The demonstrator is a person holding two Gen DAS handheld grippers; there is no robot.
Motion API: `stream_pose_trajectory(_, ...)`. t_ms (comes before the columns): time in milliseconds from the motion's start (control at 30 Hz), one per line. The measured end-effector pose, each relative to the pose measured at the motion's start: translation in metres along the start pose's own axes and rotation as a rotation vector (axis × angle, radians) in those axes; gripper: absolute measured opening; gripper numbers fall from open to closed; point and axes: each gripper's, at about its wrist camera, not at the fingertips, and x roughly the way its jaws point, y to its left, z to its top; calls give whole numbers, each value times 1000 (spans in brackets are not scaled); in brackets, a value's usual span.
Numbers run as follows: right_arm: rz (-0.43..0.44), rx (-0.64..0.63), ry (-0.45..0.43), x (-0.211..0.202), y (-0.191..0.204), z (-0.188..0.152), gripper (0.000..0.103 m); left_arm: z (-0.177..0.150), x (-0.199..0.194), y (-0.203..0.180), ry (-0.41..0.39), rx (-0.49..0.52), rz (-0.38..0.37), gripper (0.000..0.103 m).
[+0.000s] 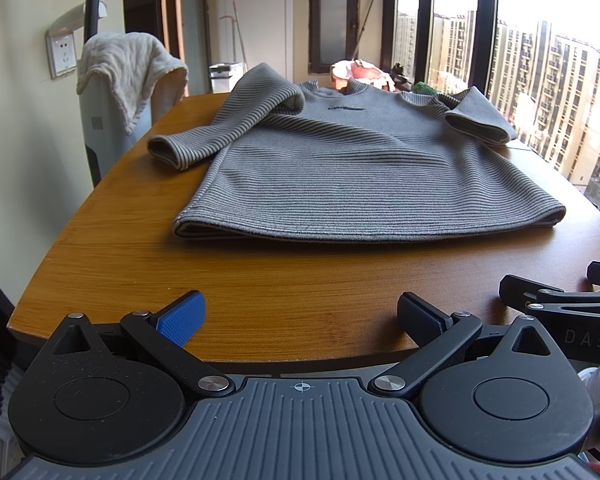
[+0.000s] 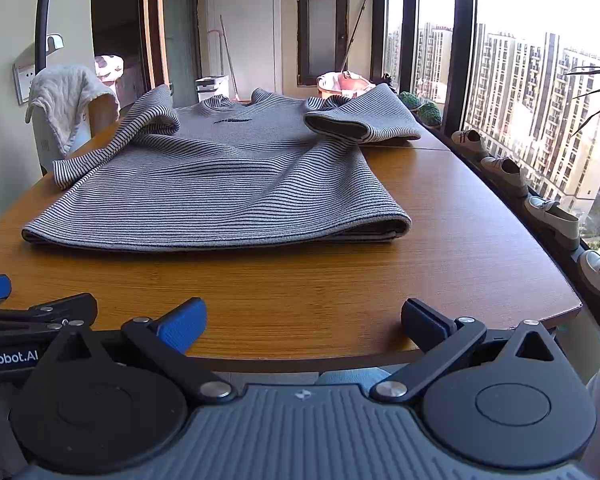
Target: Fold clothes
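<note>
A grey striped sweater (image 1: 340,168) lies flat on the wooden table (image 1: 284,280), hem towards me, both sleeves folded in over the chest. It also shows in the right wrist view (image 2: 220,192). My left gripper (image 1: 300,320) is open and empty, at the table's near edge, well short of the hem. My right gripper (image 2: 302,322) is open and empty too, at the near edge beside the left one. Part of the right gripper shows at the right of the left wrist view (image 1: 560,300).
A white towel (image 1: 128,68) hangs over a device at the table's left. A window (image 2: 540,100) runs along the right, with several shoes (image 2: 556,224) on the sill. A bin (image 1: 226,76) and basin (image 1: 360,74) stand beyond the table.
</note>
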Motion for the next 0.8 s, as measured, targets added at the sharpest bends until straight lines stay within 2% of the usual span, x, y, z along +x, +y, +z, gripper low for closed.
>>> stream_pose_trajectory(367, 6, -5, 3, 0, -1, 0, 103, 1, 0, 0, 2, 3, -2, 103)
stream_pose_trajectory(567, 64, 39, 36, 3, -15, 12, 103, 8, 3, 4, 33, 9, -17, 103)
stream_pose_trajectory(667, 87, 101, 9, 3, -33, 24, 103, 21, 8, 11, 62, -23, -61, 103)
stream_pose_trajectory(800, 58, 86, -57, 9, -46, 50, 103, 57, 18, 15, 52, -31, -117, 103)
